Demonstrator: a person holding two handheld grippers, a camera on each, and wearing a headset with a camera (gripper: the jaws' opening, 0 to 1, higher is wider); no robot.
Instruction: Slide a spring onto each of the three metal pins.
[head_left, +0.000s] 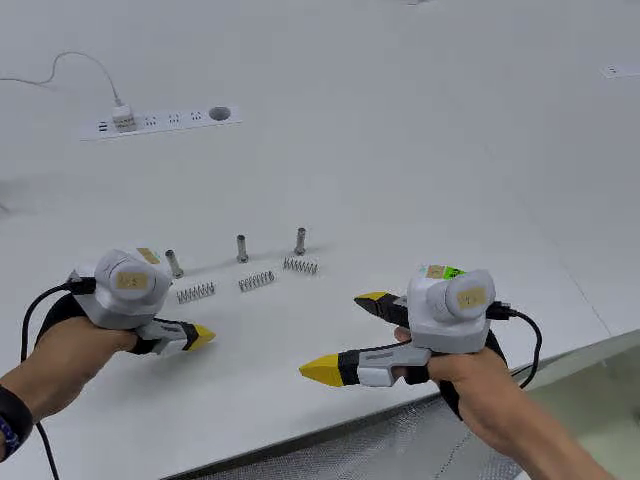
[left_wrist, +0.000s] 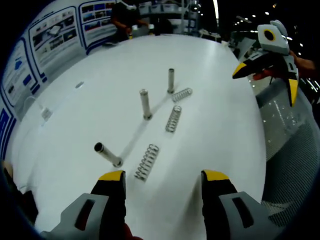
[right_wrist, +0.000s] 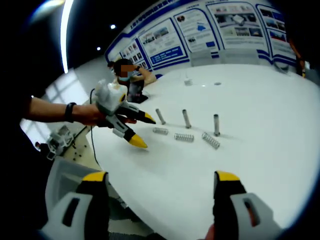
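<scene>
Three short metal pins (head_left: 242, 248) stand upright in a row on the white table (head_left: 400, 160). In front of each pin lies one of three springs (head_left: 256, 281), flat on the table. My left gripper (head_left: 200, 335) is open and holds nothing, just left of and nearer than the leftmost spring (left_wrist: 146, 161), whose pin (left_wrist: 107, 155) is beside it. My right gripper (head_left: 348, 334) hovers open, with nothing between its fingers, at the near right of the rightmost spring (right_wrist: 211, 140). The left gripper (right_wrist: 144, 131) appears beyond the pins (right_wrist: 186, 118) in the right gripper view. The right gripper (left_wrist: 266, 81) also appears in the left gripper view.
A white power strip (head_left: 160, 121) with a plugged cable lies at the far left of the table. The table's front edge (head_left: 420, 400) runs just under my right hand. A person (right_wrist: 127, 80) sits at the far side, with poster boards behind.
</scene>
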